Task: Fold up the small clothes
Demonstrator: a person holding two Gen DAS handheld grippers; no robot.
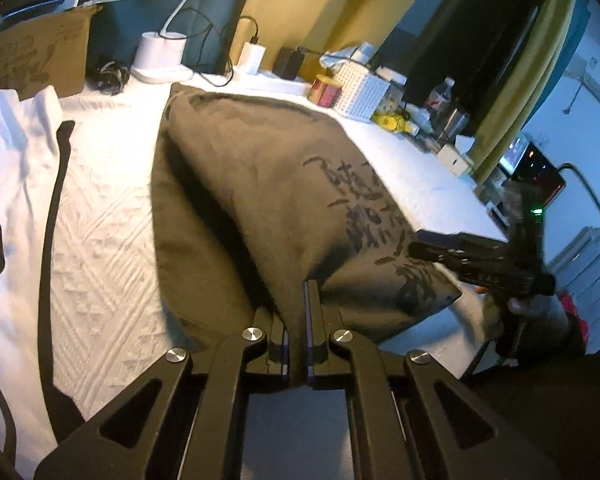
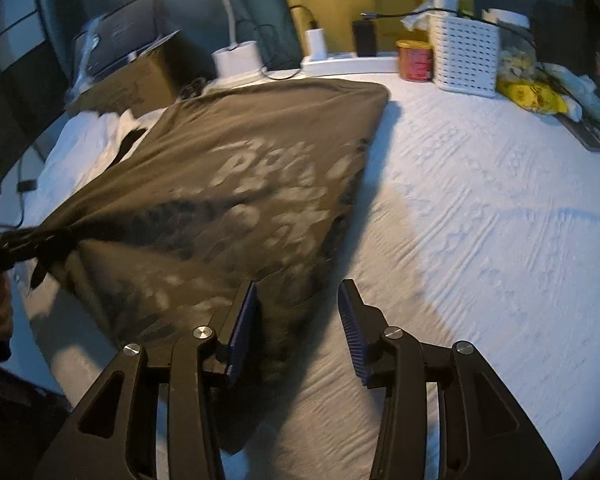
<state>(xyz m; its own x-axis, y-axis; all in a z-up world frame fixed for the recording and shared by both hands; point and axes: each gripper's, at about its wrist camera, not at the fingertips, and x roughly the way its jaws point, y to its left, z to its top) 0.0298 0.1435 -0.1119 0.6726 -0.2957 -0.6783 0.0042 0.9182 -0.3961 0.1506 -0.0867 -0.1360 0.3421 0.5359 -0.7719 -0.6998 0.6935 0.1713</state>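
An olive-brown T-shirt (image 1: 260, 184) with a dark print lies on the white textured cover (image 1: 108, 200), its near edge lifted. My left gripper (image 1: 306, 292) is shut on a pinch of that edge, and the cloth runs up between its fingers. In the right wrist view the same left gripper (image 2: 40, 240) shows dark and blurred at the far left, with the T-shirt (image 2: 240, 168) pulled taut toward it. My right gripper (image 2: 300, 288) stands open over the shirt's near corner. The hem lies between its blue pads (image 2: 242, 320) without being pressed. From the left wrist view the right gripper (image 1: 418, 244) appears blurred at the shirt's right corner.
A white garment with black trim (image 1: 16, 152) lies left of the shirt. Along the back stand a cardboard box (image 1: 36, 56), a white lamp base (image 1: 160, 56), chargers with cables, a red can (image 2: 414, 60), a white perforated basket (image 2: 466, 56) and a yellow bag (image 2: 532, 96).
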